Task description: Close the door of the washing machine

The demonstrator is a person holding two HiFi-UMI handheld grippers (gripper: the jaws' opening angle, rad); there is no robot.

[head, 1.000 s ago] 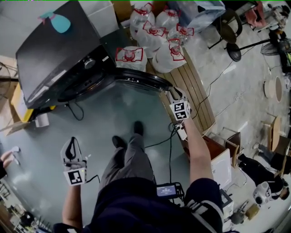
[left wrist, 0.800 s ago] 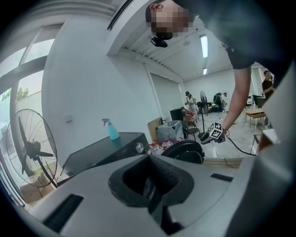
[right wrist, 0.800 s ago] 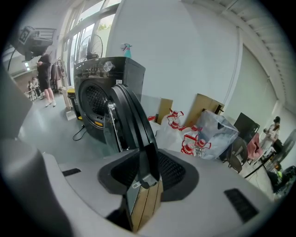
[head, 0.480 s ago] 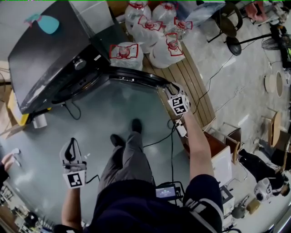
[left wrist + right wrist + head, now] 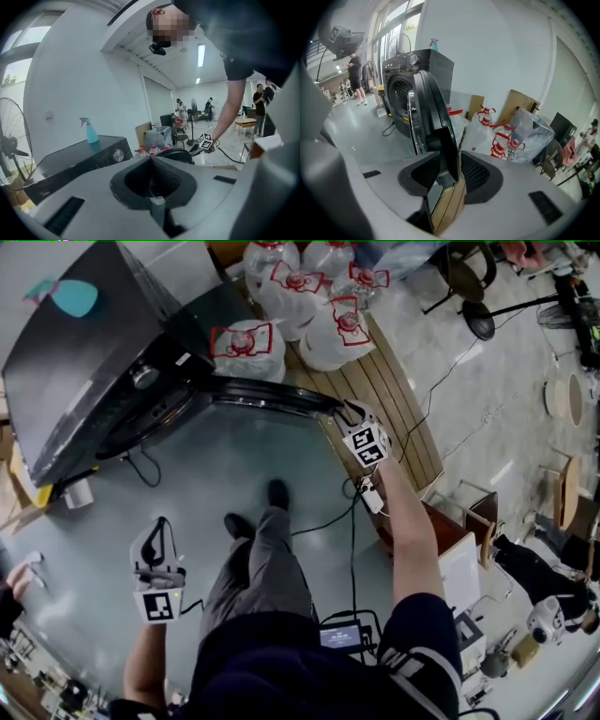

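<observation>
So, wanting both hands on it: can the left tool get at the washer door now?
Probably not yet: the left tool is well short of the open door, though the floor between looks free.

Floor [image 5: 216, 474] around me: smooth grey, faintly glossy. Slatted wooden platform [image 5: 398, 404] on my right, white bags of bottles [image 5: 328, 329] at its far end. White wall [image 5: 70, 84]. Ceiling strip light [image 5: 201, 55] lit. Pedestal fan [image 5: 10, 140] at left. Tall windows [image 5: 396, 21], bright daylight.

door [image 5: 433, 108]: glossy black plastic (chrome trim) | planks [image 5: 392, 397]: bare wood | floor [image 5: 216, 474]: smooth
</observation>
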